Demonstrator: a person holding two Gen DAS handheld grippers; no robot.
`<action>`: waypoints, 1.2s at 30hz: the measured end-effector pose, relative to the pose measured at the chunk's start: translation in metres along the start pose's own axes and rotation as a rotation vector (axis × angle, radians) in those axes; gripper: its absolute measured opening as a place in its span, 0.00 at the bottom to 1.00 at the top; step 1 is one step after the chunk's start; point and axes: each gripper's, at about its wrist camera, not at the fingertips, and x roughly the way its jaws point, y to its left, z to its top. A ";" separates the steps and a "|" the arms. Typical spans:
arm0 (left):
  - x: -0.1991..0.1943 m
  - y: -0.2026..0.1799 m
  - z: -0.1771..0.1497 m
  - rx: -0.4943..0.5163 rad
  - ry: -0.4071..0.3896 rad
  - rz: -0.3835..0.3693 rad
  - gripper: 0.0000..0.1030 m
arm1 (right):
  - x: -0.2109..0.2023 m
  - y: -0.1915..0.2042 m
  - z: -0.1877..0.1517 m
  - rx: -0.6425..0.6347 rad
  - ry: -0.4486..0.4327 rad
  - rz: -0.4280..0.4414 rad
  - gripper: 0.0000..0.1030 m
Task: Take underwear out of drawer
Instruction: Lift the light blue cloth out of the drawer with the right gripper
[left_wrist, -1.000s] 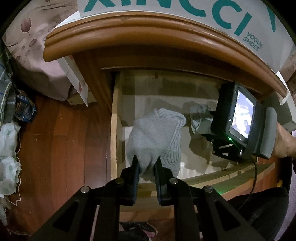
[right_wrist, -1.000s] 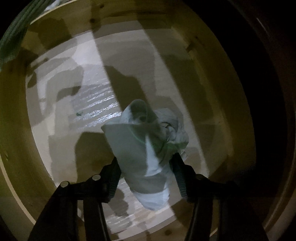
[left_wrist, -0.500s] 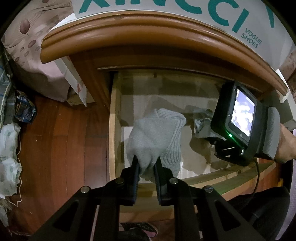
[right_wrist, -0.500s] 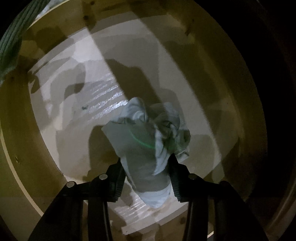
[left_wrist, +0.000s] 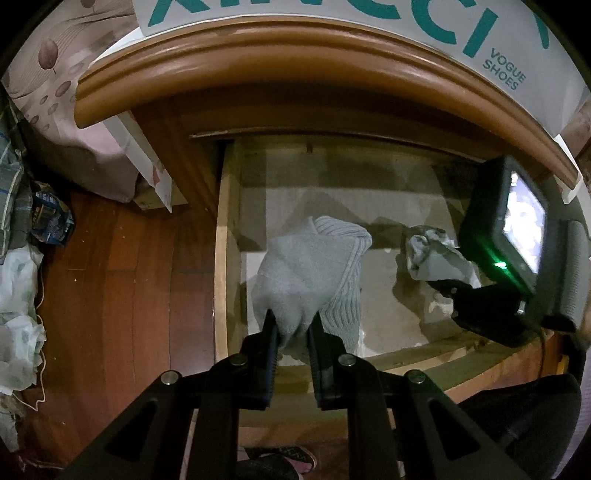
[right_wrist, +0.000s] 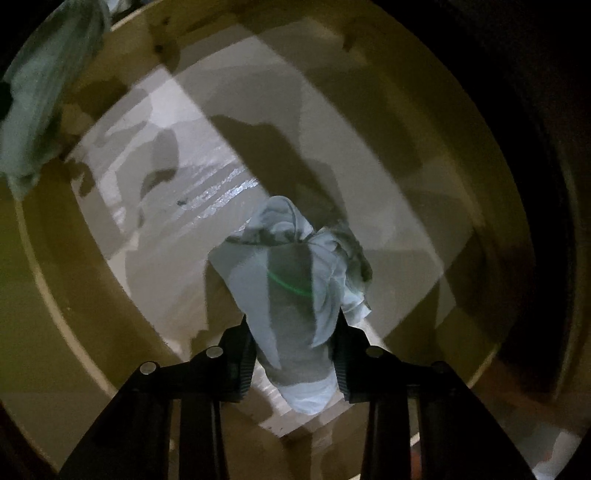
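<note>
Two grippers over open wooden drawer (left_wrist: 221, 280) | left gripper (left_wrist: 291, 325) jaws clamp grey ribbed-knit garment (left_wrist: 310, 273) | right gripper (right_wrist: 295, 350) jaws clamp crumpled pale cloth underwear (right_wrist: 295, 280)

My right gripper (right_wrist: 294, 334) has closed in on the pale bundled underwear (right_wrist: 295, 280), its fingers now pressing the cloth on both sides, and it has lifted it off the drawer (left_wrist: 221, 266) floor. From my left wrist view the bundle now hangs higher, clear of the drawer's front edge.
</note>
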 end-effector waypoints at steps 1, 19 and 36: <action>0.000 0.000 0.000 -0.001 0.000 0.000 0.15 | -0.006 -0.002 -0.004 0.019 -0.012 0.011 0.31; 0.003 -0.009 0.002 -0.011 -0.026 0.036 0.15 | -0.088 0.009 -0.050 0.504 -0.384 0.081 0.31; 0.004 -0.005 -0.001 -0.061 -0.058 0.056 0.15 | -0.109 0.015 -0.083 0.641 -0.491 0.040 0.32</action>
